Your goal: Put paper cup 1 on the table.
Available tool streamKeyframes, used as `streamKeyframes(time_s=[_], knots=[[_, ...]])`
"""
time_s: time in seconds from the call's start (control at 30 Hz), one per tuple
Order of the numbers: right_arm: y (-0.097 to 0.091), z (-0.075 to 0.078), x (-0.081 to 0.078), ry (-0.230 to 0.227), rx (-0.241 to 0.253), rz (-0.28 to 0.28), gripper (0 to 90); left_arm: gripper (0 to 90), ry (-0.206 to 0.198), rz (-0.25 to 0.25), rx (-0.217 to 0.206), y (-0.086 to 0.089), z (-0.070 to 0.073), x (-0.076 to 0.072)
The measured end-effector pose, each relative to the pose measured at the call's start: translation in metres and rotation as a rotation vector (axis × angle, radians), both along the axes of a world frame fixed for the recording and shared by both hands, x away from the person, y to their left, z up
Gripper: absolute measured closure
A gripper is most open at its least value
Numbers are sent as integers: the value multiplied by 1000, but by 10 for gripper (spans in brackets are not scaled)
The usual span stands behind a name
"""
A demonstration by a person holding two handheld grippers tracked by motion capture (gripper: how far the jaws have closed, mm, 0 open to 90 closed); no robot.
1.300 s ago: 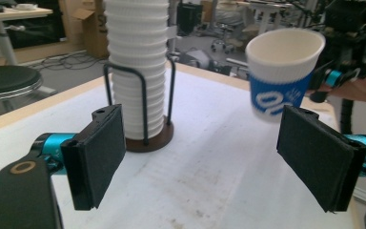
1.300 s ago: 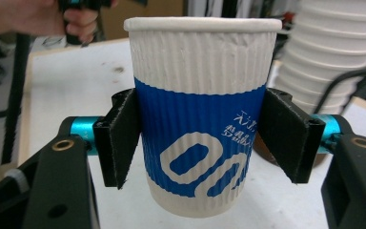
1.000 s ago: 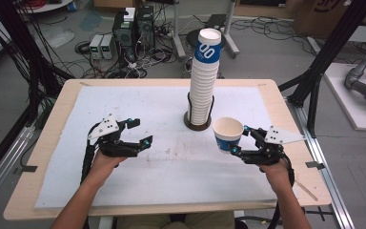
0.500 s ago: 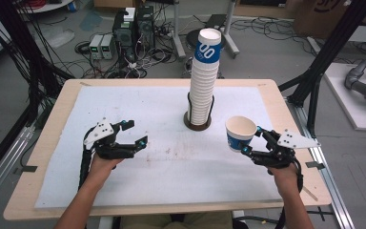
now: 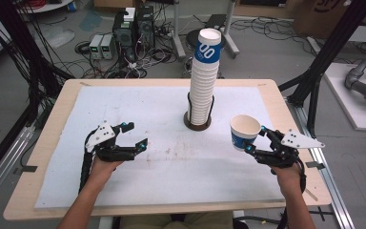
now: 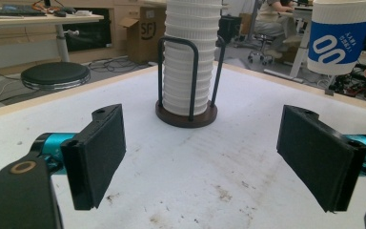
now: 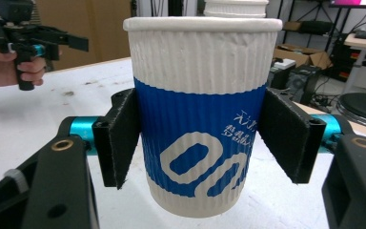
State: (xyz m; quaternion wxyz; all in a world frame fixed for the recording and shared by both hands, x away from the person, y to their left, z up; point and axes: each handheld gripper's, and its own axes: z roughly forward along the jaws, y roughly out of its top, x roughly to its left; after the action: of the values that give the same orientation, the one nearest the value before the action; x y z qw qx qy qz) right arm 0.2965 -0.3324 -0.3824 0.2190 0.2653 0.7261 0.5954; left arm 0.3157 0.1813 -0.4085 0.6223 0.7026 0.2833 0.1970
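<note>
While the right gripper (image 5: 251, 144) hovers above the white mat (image 5: 157, 191), its two black jaws press against opposite sides of a paper cup (image 5: 244, 132), gripping the blue band around its middle. Upright and open at the top, the cup sticks out above and below the jaws and is clear of the table. Beyond the jaws stands a tall stack of cups (image 5: 204, 76) in a wire holder (image 5: 199, 123). Well apart, the left gripper (image 5: 134, 135) has its jaws spread wide with nothing between them, low over the mat.
</note>
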Motion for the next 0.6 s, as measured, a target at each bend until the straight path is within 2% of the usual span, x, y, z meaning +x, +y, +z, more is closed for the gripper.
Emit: streamKeyframes(time_s=[0.4, 0.6], knots=[[-11, -1, 6, -7, 16, -79, 325, 168, 3, -2, 1, 1, -6, -1], [-17, -6, 18, 5, 11, -143, 324, 168, 3, 1, 6, 1, -6, -1]])
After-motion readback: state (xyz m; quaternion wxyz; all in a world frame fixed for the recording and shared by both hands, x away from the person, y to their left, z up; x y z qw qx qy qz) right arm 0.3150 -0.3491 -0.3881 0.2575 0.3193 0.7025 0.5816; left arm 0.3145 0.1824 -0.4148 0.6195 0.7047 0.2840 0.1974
